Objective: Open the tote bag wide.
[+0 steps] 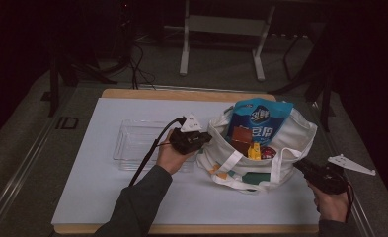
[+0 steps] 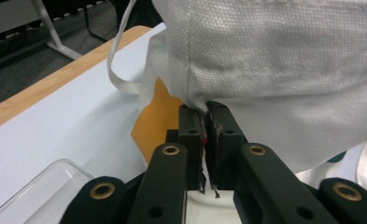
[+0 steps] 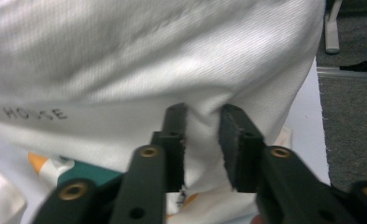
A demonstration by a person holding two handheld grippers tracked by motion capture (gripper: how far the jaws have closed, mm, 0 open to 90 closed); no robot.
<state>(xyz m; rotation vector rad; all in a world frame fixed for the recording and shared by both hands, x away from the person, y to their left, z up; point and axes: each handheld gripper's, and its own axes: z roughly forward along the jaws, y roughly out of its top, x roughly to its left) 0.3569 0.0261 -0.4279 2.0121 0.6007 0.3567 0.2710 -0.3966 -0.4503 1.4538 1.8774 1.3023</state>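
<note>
Both grippers on the tote bag (image 1: pixel 280 148).
Left gripper (image 2: pixel 206 116) clamped on fabric; right gripper (image 3: pixel 202 116) pinching a fold, jaws part-closed.

I saw bag (image 1: pixel 260 158): white cloth, rough weave, matt. Snack pack (image 1: pixel 258 118) inside it: blue plastic, shiny. Tray (image 1: pixel 132 143): clear plastic, smooth, glossy. Table (image 1: pixel 181 94): wood edge, matt; white sheet (image 1: pixel 102 182) on top looked smooth, like paper. Left gripper (image 2: pixel 206 122) looked hard black plastic, smooth, with brass-colored metal rings; pads (image 2: pixel 190 140) matt, frayed at edges.
</note>
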